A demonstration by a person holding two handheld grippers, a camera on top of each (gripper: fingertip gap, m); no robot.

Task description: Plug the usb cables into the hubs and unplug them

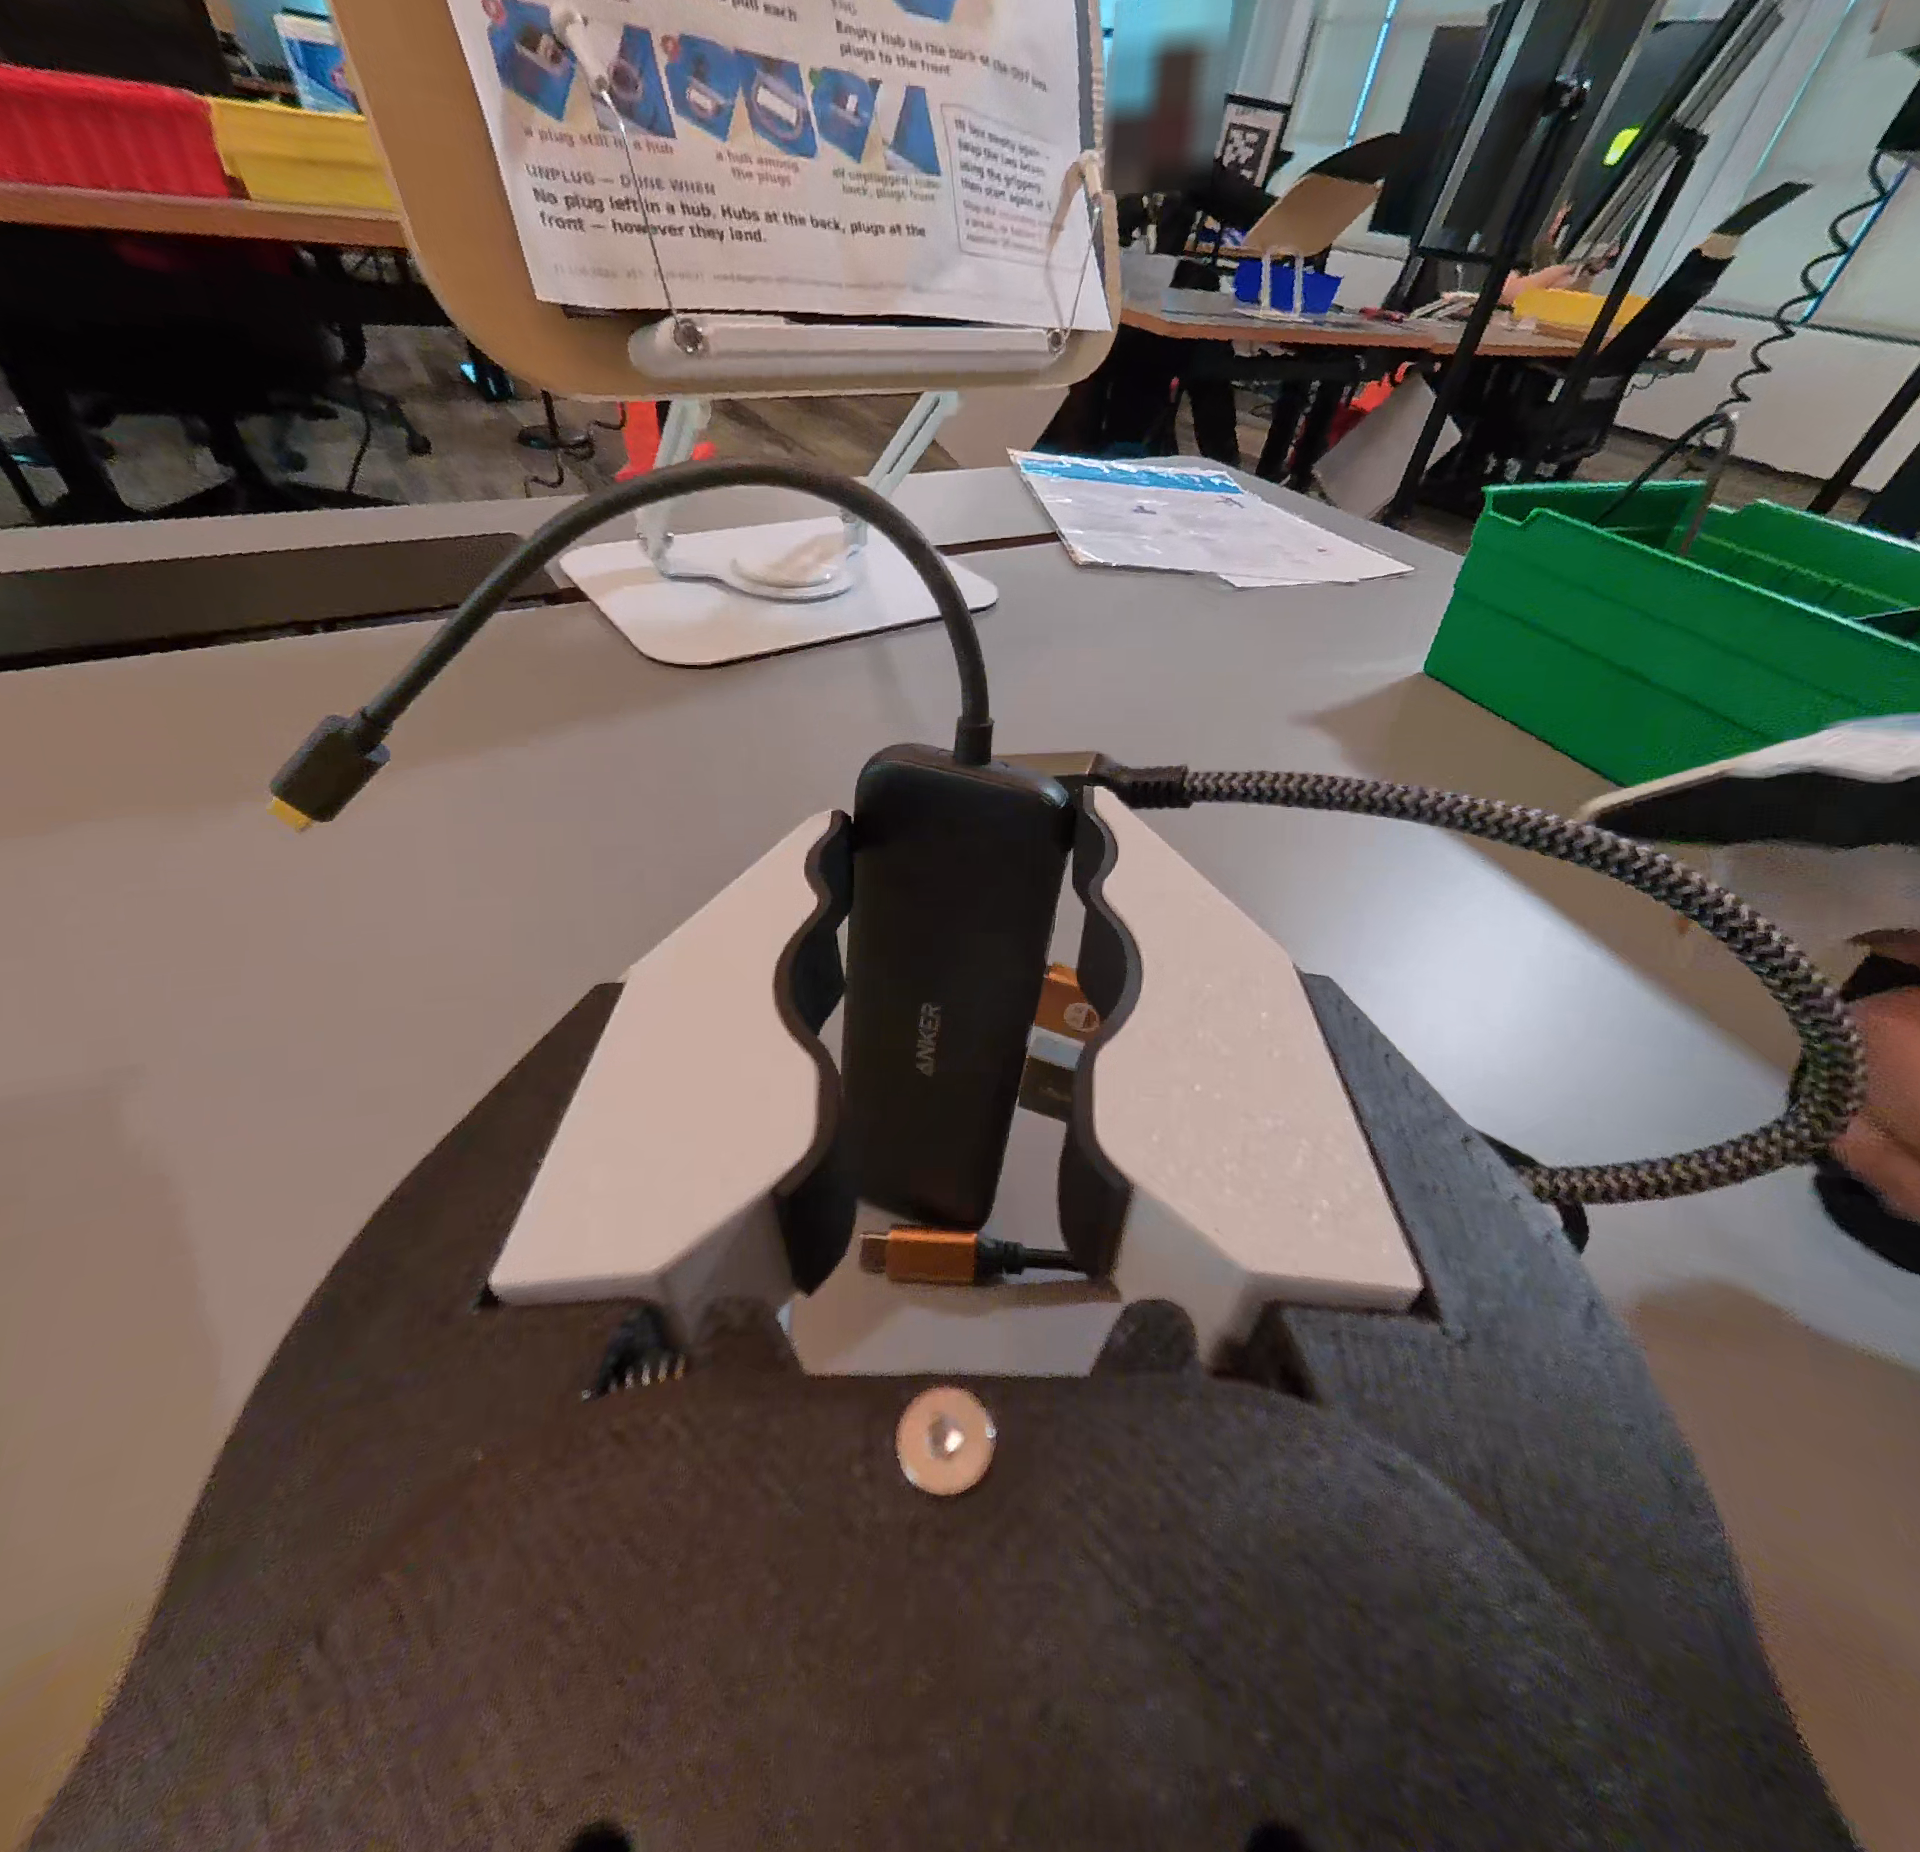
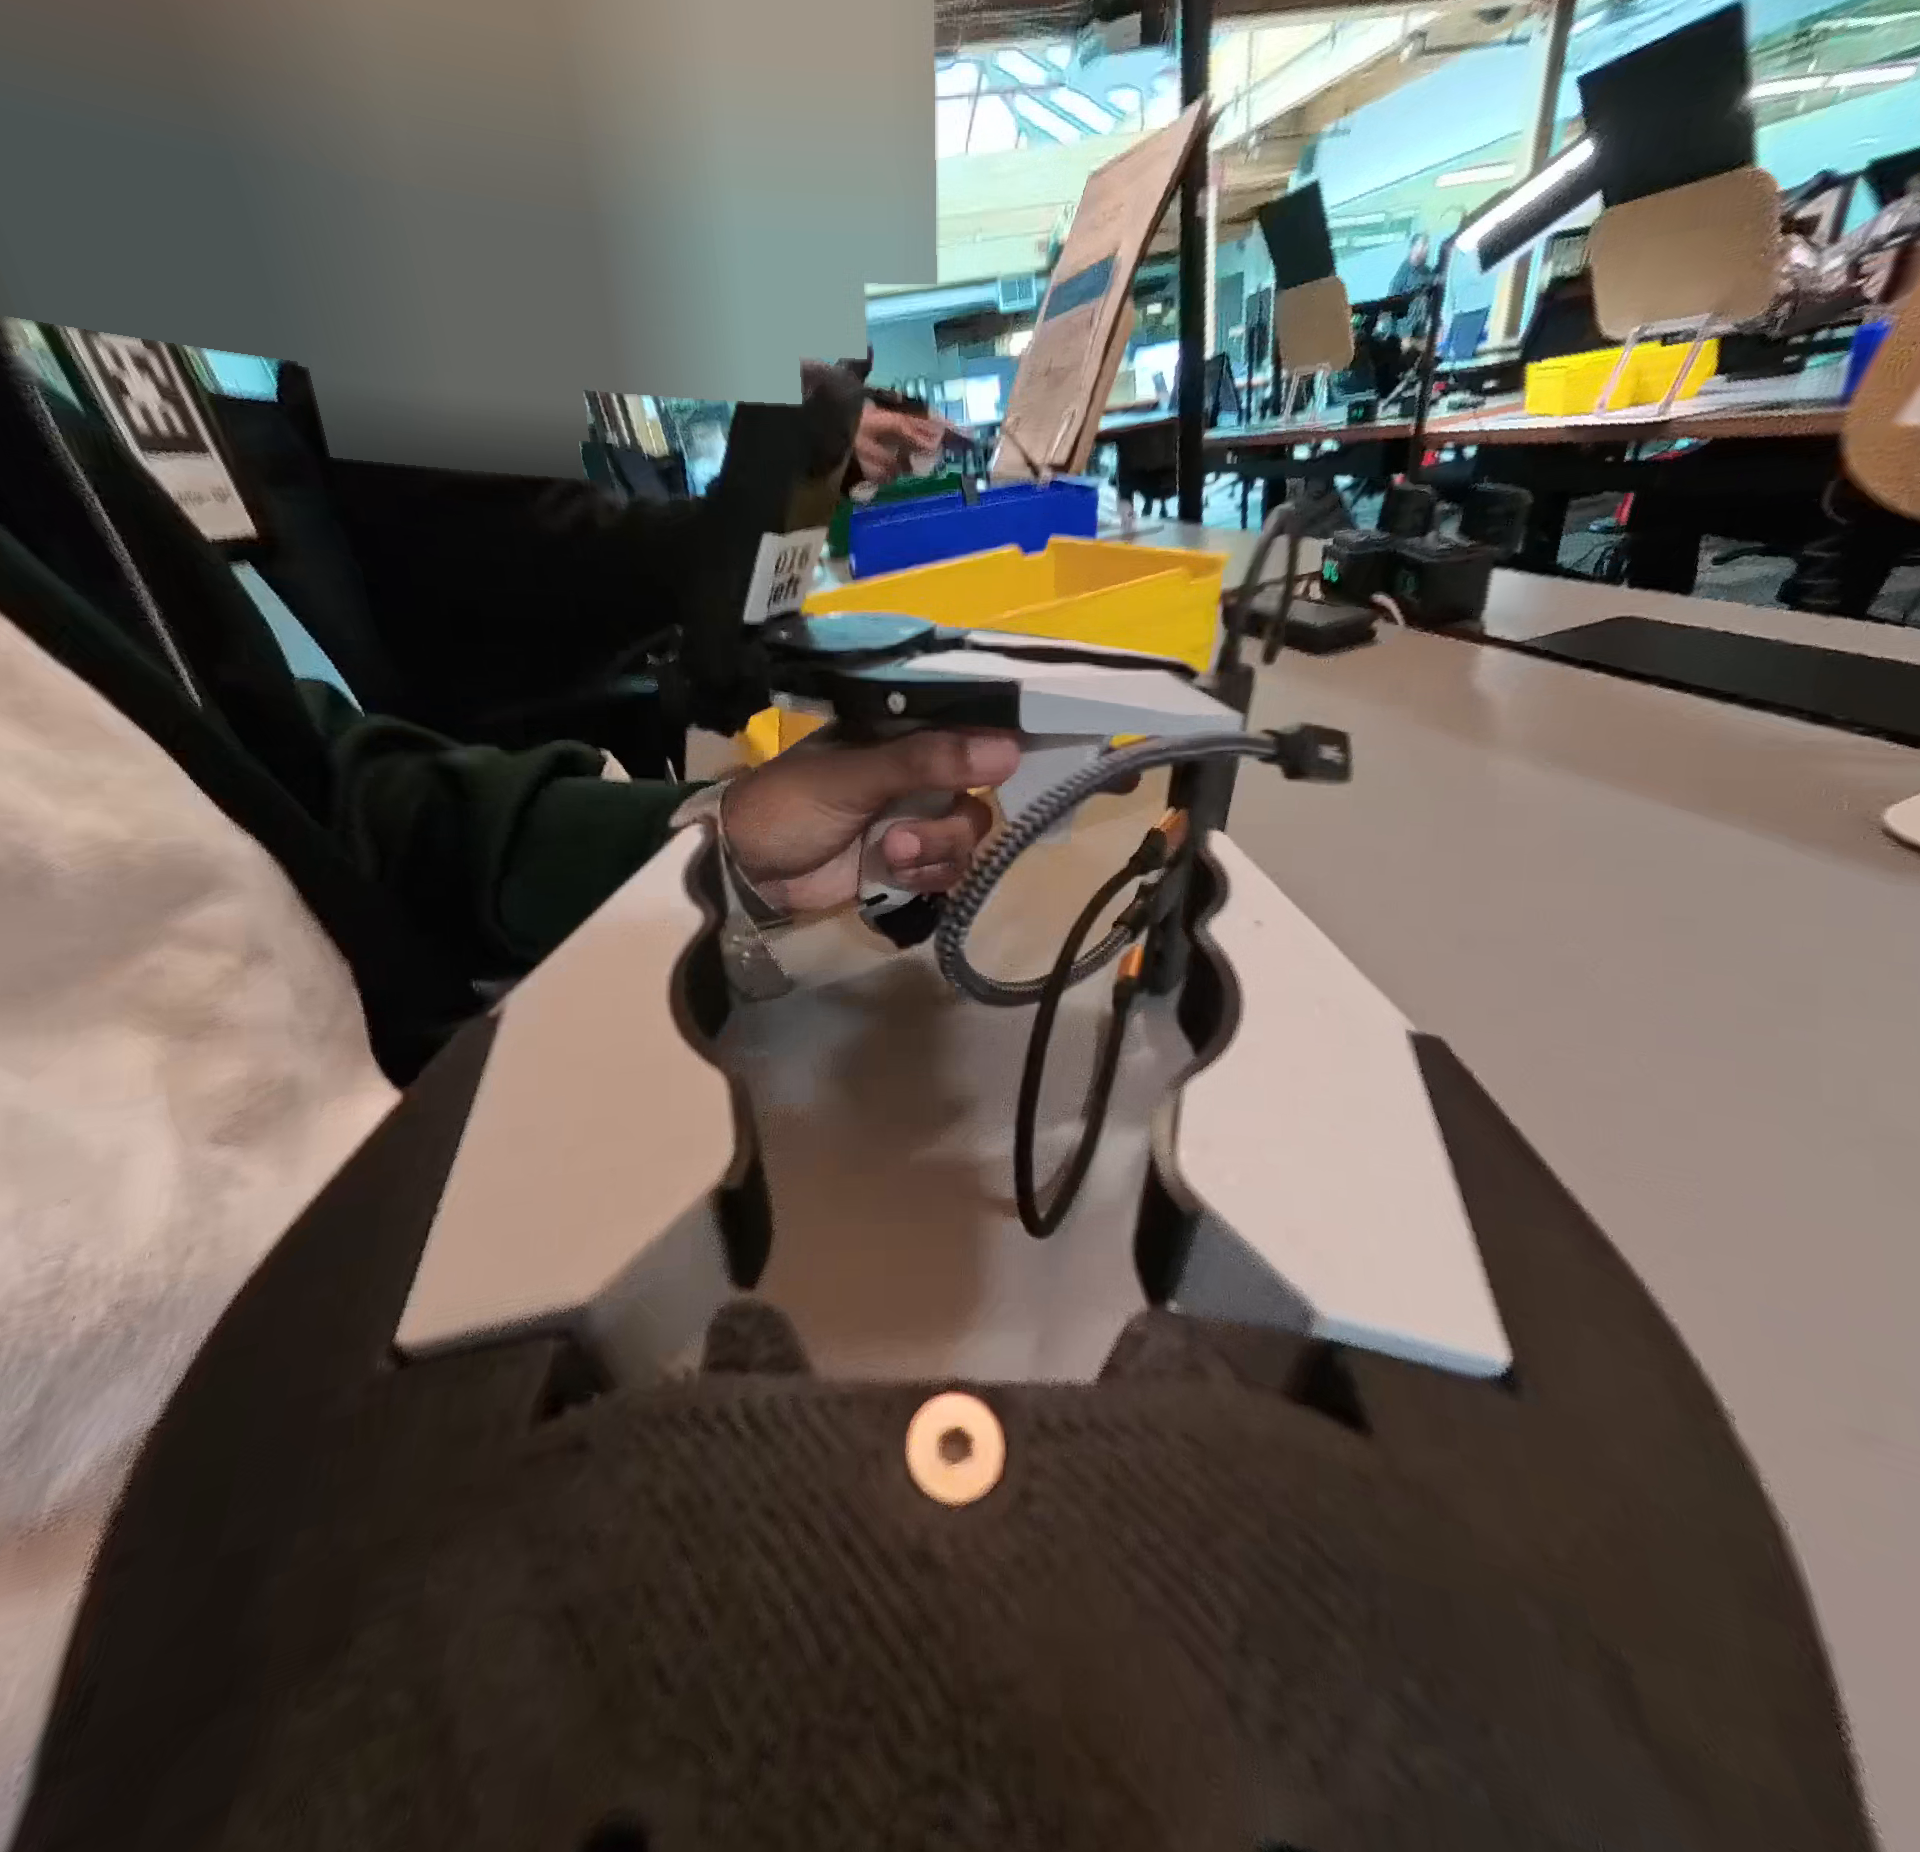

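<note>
Grey desk (image 1: 312, 971) w/ busy lab behind: my left tongs (image 1: 956, 846) clamped the hub (image 1: 951, 992), braided cable (image 1: 1558, 836) plus approx. two orange plugs (image 1: 920, 1254) seemingly in, right tongs (image 2: 961, 867) wide open, empty, so unplugging prob. all left.

Grey table (image 1: 312, 971): green bin (image 1: 1662, 649), papers (image 1: 1195, 524)

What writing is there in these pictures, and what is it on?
I won't copy writing out; these bear it.
Hub in the left gripper: pale brand mark.
Upright sheet: printed instructions, legible.
Flat paper: too small to read.
White tag, right wrist view: short black print.
</note>
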